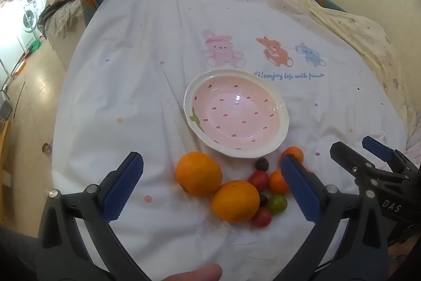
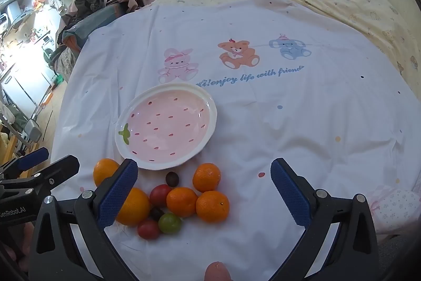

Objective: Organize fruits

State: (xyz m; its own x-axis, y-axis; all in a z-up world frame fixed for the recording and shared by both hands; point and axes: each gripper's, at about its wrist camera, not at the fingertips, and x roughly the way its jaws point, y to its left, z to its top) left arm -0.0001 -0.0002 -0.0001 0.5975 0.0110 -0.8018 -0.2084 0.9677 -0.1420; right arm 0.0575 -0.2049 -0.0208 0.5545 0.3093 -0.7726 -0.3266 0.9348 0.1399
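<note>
Both grippers hover spread and empty, left gripper [image 1: 211, 188] and right gripper [image 2: 204, 191], over the fruit pile [image 2: 181, 198] just before the empty strawberry plate [image 2: 210, 120] on the bed, likely lining up a first pick.

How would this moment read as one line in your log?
stage: start | left gripper: open, empty | right gripper: open, empty | strawberry plate: empty | fruit pile: beside plate, on sheet
</note>
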